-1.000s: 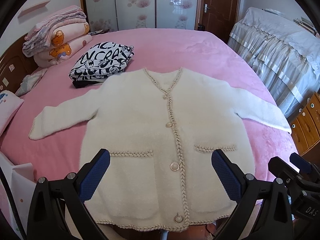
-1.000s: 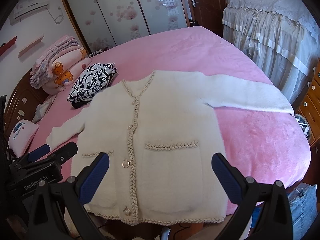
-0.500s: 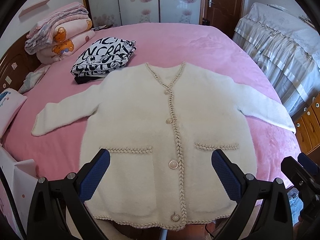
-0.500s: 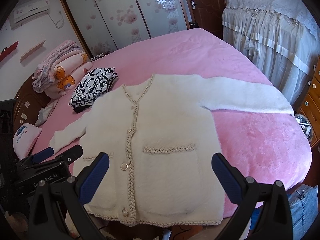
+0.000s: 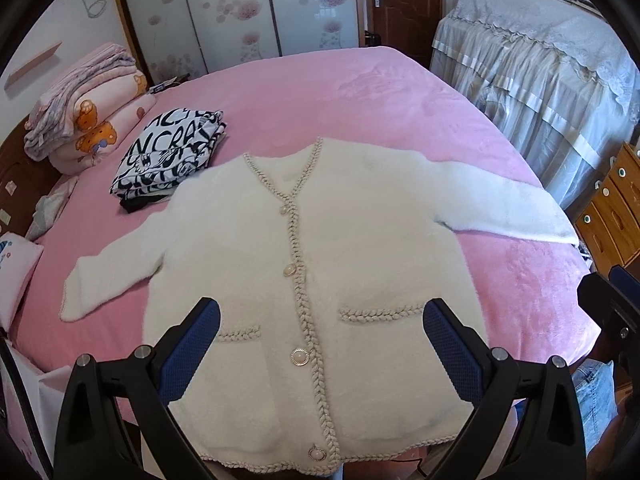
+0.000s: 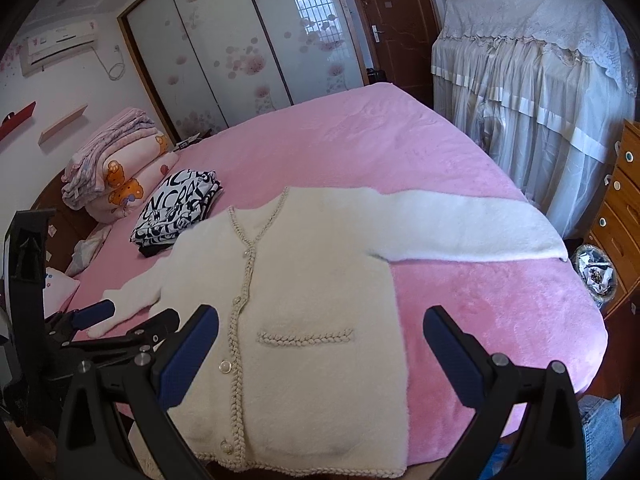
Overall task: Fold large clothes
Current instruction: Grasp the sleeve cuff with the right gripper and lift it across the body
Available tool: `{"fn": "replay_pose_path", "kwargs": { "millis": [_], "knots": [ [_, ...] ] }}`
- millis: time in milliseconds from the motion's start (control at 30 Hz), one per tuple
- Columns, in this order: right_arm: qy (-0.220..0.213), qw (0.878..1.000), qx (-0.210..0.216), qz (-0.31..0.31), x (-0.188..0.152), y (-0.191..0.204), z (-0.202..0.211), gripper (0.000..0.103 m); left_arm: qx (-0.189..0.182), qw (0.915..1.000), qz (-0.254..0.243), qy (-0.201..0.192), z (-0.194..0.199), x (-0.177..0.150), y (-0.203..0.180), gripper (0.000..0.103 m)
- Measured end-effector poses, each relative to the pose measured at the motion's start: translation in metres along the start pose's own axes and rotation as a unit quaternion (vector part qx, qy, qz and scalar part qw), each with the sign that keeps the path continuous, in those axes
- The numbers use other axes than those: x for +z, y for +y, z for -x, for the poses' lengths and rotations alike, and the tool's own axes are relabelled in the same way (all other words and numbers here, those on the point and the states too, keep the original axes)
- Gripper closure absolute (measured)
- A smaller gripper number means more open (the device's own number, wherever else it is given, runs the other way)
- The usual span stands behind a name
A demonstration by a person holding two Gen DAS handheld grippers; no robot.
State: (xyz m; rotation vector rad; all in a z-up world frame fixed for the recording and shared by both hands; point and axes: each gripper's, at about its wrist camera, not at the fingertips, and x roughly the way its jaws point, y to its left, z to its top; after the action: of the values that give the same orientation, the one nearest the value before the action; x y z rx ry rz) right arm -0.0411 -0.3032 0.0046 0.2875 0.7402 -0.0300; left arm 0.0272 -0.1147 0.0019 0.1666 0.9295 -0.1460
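While the left gripper (image 5: 320, 332) hangs above the near hem with its blue-padded fingers (image 5: 188, 354) spread wide and holding nothing, the left wrist view shows the cream cardigan (image 5: 320, 264) lying flat and buttoned on the pink bedspread (image 5: 340, 96), directly ahead of and below the claw. Its braided placket runs up between the two fingers; one pocket sits by each pad. One sleeve reaches out left of the claw, the other right toward the bed edge. Ahead-left, a folded black-and-white printed garment (image 5: 172, 156) lies just beside the cardigan's shoulder, with stacked quilts (image 5: 88, 120) farther left. The right gripper (image 5: 612, 308) shows partly at the right margin. In the right wrist view, the right gripper (image 6: 320, 344) is likewise parted and empty, over the cardigan's (image 6: 316, 304) pocket side; bare bedspread (image 6: 500, 312) lies under its right finger (image 6: 452, 360). The long sleeve stretches ahead-right to the bed edge. The left gripper (image 6: 120, 320) sits low at the left, jaws apart, near the other cuff. A wooden drawer chest (image 6: 624, 216) stands far right.
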Motion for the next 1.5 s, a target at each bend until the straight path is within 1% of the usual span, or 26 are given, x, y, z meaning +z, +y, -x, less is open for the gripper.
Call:
{"fn": "replay_pose_path", "kwargs": {
  "millis": [133,233,300,367,467,533,633,700,800,867,1000,1067,1167,1267,1367,1500],
  "knots": [
    [-0.022,1.0,-0.017,-0.007,0.015,-0.024,0.006,0.0,-0.009,0.9995,-0.025,-0.018,0.0,0.022,-0.031,0.002],
    [-0.03,0.999,-0.019,-0.019,0.029,-0.044,0.008,0.0,-0.018,0.9981,-0.049,-0.033,-0.001,0.038,-0.058,0.002],
    [-0.038,0.999,-0.027,-0.025,0.037,-0.056,0.01,0.0,-0.029,0.9972,-0.06,-0.033,-0.003,0.049,-0.076,0.002],
    [-0.046,0.998,-0.038,-0.029,0.045,-0.07,0.011,0.0,-0.047,0.9962,-0.066,-0.032,-0.007,0.06,-0.092,0.002],
    [-0.055,0.996,-0.049,-0.04,0.054,-0.091,0.009,0.0,-0.06,0.9946,-0.067,-0.052,-0.01,0.073,-0.114,0.002],
    [-0.059,0.996,-0.057,-0.047,0.06,-0.105,0.006,0.0,-0.064,0.9929,-0.072,-0.07,-0.013,0.081,-0.126,0.002],
    [-0.063,0.993,-0.081,-0.052,0.065,-0.125,-0.003,0.001,-0.075,0.9874,-0.101,-0.096,-0.02,0.092,-0.147,0.002],
    [-0.066,0.992,-0.089,-0.057,0.067,-0.139,-0.009,0.001,-0.079,0.9841,-0.118,-0.107,-0.027,0.098,-0.161,0.002],
    [-0.066,0.99,-0.099,-0.073,0.069,-0.162,-0.023,0.001,-0.081,0.9819,-0.13,-0.111,-0.045,0.107,-0.178,0.002],
    [-0.06,0.989,-0.109,-0.081,0.069,-0.176,-0.034,0.001,-0.083,0.9823,-0.133,-0.103,-0.062,0.112,-0.188,0.002],
    [-0.031,0.987,-0.115,-0.108,0.066,-0.203,-0.061,0.001,-0.082,0.9846,-0.132,-0.081,-0.101,0.122,-0.204,0.002],
    [-0.017,0.985,-0.115,-0.126,0.062,-0.218,-0.074,0.001,-0.079,0.9851,-0.129,-0.081,-0.121,0.126,-0.21,0.002],
    [0.0,0.981,-0.104,-0.161,0.055,-0.239,-0.091,0.001,-0.07,0.985,-0.131,-0.087,-0.145,0.132,-0.22,0.002],
    [0.013,0.977,-0.106,-0.183,0.05,-0.258,-0.107,0.004,-0.073,0.9857,-0.132,-0.075,-0.169,0.135,-0.229,0.002],
    [0.031,0.972,-0.103,-0.208,0.042,-0.277,-0.125,0.008,-0.069,0.9863,-0.132,-0.072,-0.187,0.136,-0.236,0.002],
    [0.049,0.964,-0.104,-0.241,0.033,-0.3,-0.148,0.01,-0.07,0.9868,-0.131,-0.065,-0.204,0.134,-0.239,0.002]
  ]
}}
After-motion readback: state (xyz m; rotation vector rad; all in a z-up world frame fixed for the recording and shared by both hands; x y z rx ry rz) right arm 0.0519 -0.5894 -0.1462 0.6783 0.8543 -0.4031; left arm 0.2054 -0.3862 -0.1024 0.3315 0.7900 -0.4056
